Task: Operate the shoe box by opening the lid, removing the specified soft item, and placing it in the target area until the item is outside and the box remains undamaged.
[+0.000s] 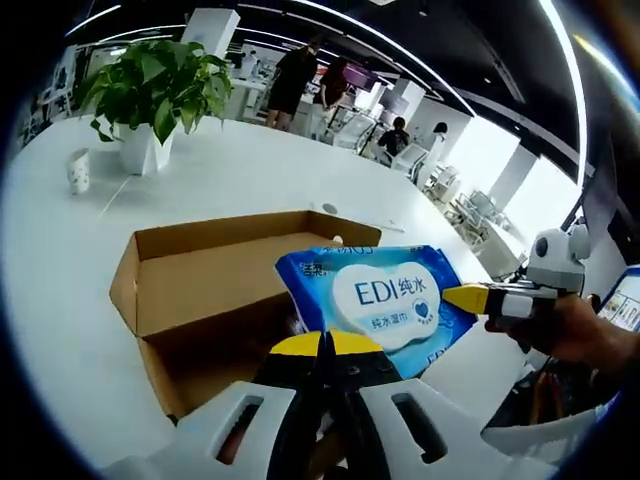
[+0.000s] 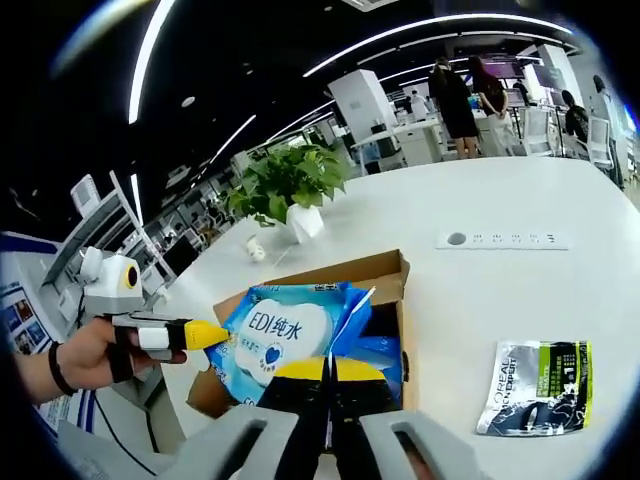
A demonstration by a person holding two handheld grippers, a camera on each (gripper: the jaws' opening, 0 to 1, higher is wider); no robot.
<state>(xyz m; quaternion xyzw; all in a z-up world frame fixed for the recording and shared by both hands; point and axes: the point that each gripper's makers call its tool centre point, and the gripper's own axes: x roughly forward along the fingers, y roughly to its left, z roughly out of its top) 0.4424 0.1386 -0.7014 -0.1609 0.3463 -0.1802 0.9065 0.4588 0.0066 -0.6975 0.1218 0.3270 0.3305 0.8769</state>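
Two-handed hold: pinching pack (image 1: 375,300) with left gripper (image 1: 325,345) and right gripper (image 2: 328,368), jaws pressed together on its edges. Hanging just ahead of both tips, over open box (image 1: 200,290). Risking a slip off slick film, a drop back inside, or a tear if pulled apart.

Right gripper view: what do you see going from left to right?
Hand holding the yellow-tipped tool → blue wet-wipes pack → open brown cardboard box → silver and green sachet lying on the white table.
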